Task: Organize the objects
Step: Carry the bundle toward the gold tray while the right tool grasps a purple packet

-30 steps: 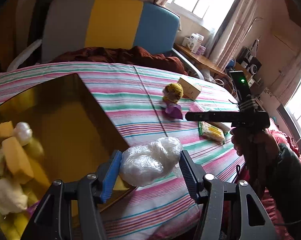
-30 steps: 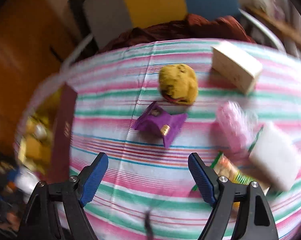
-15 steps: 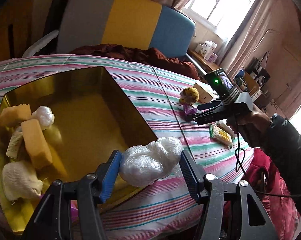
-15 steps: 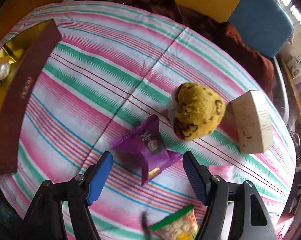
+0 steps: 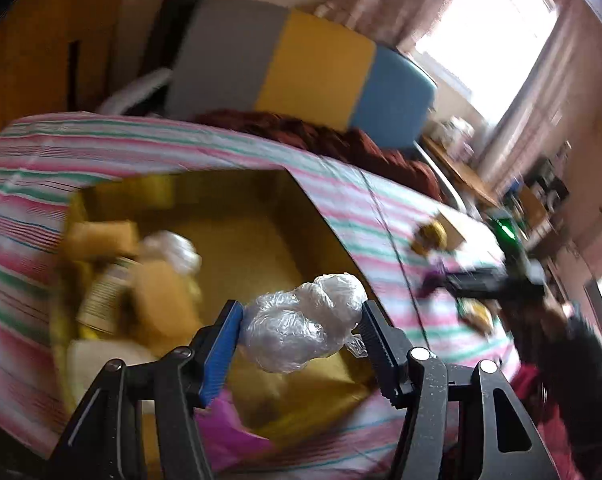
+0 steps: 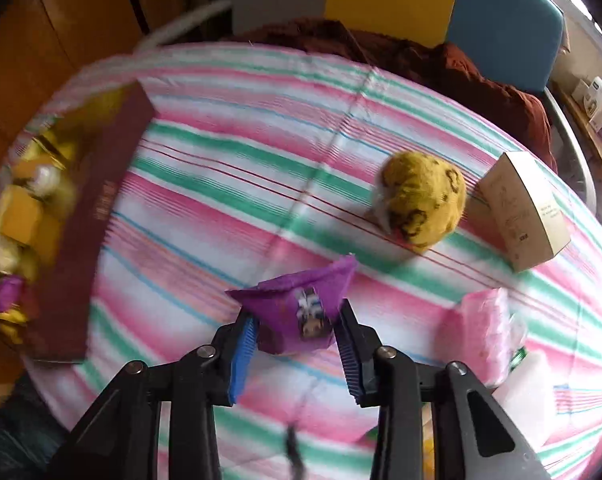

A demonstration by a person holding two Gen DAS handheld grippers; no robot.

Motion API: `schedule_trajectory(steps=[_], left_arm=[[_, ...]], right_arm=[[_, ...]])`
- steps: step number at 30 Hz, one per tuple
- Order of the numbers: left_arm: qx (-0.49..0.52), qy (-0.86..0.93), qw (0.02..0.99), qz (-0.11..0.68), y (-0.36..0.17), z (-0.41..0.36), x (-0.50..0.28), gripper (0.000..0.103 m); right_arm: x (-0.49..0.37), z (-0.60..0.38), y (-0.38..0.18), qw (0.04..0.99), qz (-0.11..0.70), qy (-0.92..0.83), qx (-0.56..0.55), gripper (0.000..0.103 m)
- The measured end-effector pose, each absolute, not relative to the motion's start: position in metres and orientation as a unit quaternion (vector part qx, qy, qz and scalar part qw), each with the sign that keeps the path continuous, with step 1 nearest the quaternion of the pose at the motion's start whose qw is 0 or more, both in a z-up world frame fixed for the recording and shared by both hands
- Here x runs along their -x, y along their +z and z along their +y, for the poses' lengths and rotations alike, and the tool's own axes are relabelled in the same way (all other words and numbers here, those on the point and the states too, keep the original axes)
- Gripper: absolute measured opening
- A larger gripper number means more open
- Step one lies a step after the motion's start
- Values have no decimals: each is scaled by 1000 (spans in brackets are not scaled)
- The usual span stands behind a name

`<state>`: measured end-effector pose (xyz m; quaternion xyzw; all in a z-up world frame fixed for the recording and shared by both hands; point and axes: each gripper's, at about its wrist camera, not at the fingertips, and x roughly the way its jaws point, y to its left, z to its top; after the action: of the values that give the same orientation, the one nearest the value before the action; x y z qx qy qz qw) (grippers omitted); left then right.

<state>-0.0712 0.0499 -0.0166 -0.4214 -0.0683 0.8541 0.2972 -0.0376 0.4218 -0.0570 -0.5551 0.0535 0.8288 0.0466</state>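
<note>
Where yellow blocks (image 5: 101, 236) crowd it — gold box (image 5: 261, 248), half bare.

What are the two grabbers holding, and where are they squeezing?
The left hand-held gripper squeezes a clear plastic bundle across its two ends. The right hand-held gripper pinches a purple snack packet by its lower sides.

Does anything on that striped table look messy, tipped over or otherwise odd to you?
Nothing looks spilled or broken. The purple snack packet is crumpled between the right gripper's jaws. Items inside the gold-lined box lie in a loose jumble, though blur hides detail.
</note>
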Motion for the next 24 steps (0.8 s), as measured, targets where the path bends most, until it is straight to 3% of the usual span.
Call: schedule_trajectory(steps=[9, 16, 22, 23, 24], left_arm=[[417, 868, 252, -97, -19, 3, 76, 61], [425, 861, 263, -98, -26, 7, 70, 61], [436, 851, 282, -81, -32, 26, 67, 61], [438, 849, 284, -77, -33, 28, 66, 61], [441, 848, 286, -72, -35, 31, 66, 61]], right_arm=[[30, 398, -65, 27, 74, 831, 550, 37], [29, 398, -47, 30, 69, 838, 540, 60], [56, 404, -64, 50, 69, 829, 553, 60], [60, 406, -69, 50, 71, 826, 557, 58], [65, 405, -76, 55, 68, 821, 564, 44]])
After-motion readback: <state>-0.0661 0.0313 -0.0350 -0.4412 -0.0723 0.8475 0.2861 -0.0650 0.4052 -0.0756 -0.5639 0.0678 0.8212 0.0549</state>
